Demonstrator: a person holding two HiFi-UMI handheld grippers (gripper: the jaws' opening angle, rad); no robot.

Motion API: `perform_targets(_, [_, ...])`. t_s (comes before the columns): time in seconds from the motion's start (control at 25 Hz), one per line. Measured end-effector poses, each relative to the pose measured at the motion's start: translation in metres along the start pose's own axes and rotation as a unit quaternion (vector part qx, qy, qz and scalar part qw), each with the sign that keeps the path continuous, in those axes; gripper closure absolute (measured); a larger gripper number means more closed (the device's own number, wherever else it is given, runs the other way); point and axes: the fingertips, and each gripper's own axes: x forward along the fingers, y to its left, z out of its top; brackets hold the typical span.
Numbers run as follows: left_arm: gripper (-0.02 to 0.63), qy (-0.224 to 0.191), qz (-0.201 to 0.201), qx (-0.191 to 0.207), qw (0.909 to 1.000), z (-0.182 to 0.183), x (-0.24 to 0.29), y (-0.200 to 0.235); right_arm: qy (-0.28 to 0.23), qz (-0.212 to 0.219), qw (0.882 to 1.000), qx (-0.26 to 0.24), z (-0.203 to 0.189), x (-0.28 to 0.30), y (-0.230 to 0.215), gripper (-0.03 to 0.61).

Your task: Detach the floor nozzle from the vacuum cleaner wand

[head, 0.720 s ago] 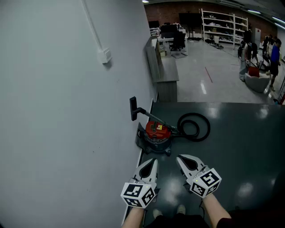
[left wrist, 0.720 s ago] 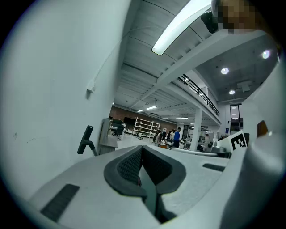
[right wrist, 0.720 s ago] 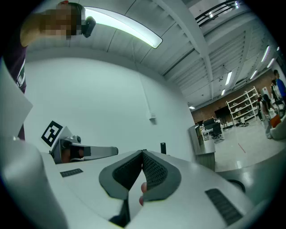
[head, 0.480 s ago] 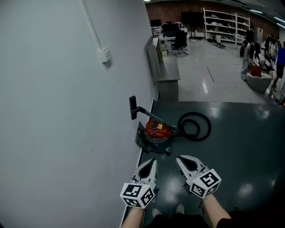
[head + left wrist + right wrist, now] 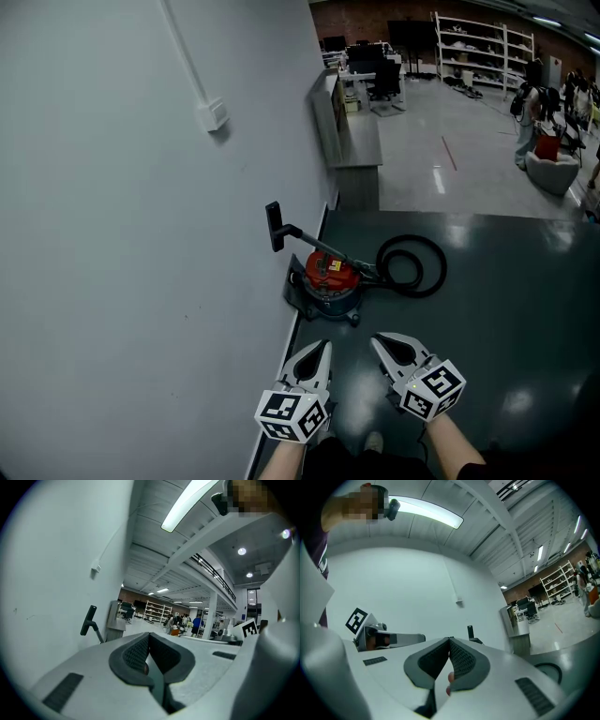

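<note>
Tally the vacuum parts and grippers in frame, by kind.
red canister: 1
hose: 1
wand: 1
floor nozzle: 1
grippers: 2, the left gripper and the right gripper, both shut and empty
Total: 6

Red vacuum cleaner [image 5: 330, 273]; black floor nozzle [image 5: 275, 227]; dark floor [image 5: 506, 309].

— What's different?
— I see the white left gripper [image 5: 324, 345] and white right gripper [image 5: 375, 338] (marker cubes and all) a touch lower in the head view. The blue-shirted person far right has left the frame; one pale shoe [image 5: 373, 441] shows, not two.
</note>
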Motion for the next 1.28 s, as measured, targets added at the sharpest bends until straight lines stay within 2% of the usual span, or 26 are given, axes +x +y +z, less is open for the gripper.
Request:
perform_targets(0.16, [0.609,0.009,-0.001,-0.004,1.0000,-0.008,0.016,0.002,0.006,-0.003,1.000,0.005,-0.005,0.003,-0.016,0.560])
perform_targets(0.44, [0.609,0.012,-0.005,-0.003,0.9999,-0.004,0.054,0.033,0.009,-0.011,1.000,0.013,-0.012,0.037,-0.050,0.560])
perform_targets(0.88, [0.609,0.016,0.008,-0.024,0.9995,0.012,0.127,0.118,0.024,0.000,0.999,0.021,-0.019,0.134,-0.093,0.560])
perform_targets(1.28, [0.609,0.035,0.004,-0.040,0.9986,0.022,0.175,0.181,0.035,-0.011,0.999,0.027,-0.016,0.205,-0.130,0.560])
